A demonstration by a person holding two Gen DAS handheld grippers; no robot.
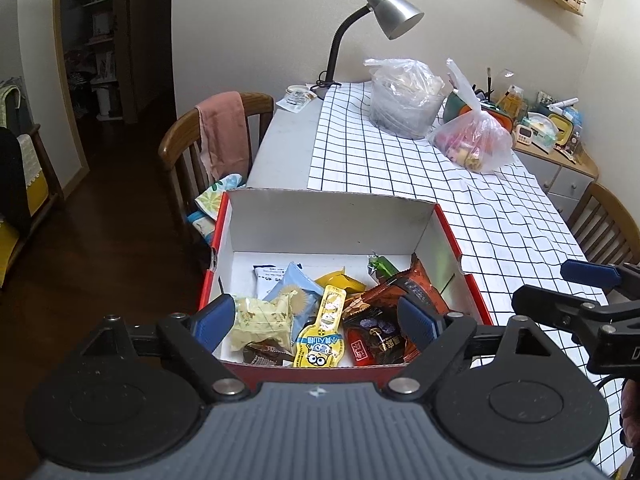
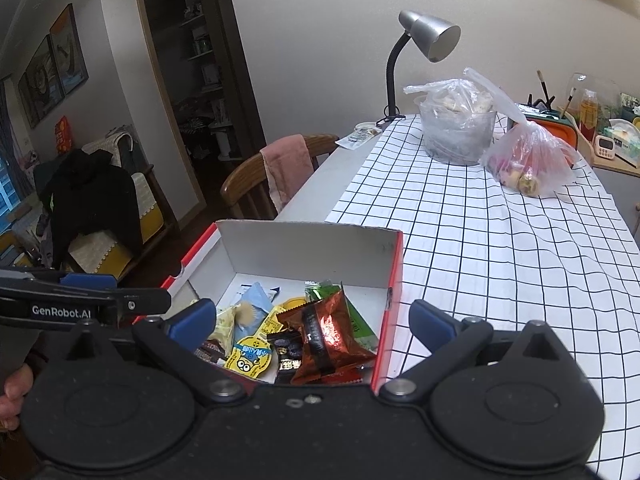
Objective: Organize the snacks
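Note:
An open cardboard box, red outside and white inside, stands at the near left edge of the table. Several snack packs lie in it: a yellow cartoon pack, a pale wrapped cake, a light blue packet, a shiny orange-brown packet and a dark packet with a red label. My left gripper hangs open above the box's near end, nothing between its blue pads. My right gripper is open and empty too, straddling the box's right wall. The orange-brown packet lies below it.
A checked cloth covers the table. At the far end stand a clear tub in a plastic bag, a pink bag of food and a silver desk lamp. A wooden chair with a pink towel stands left of the table.

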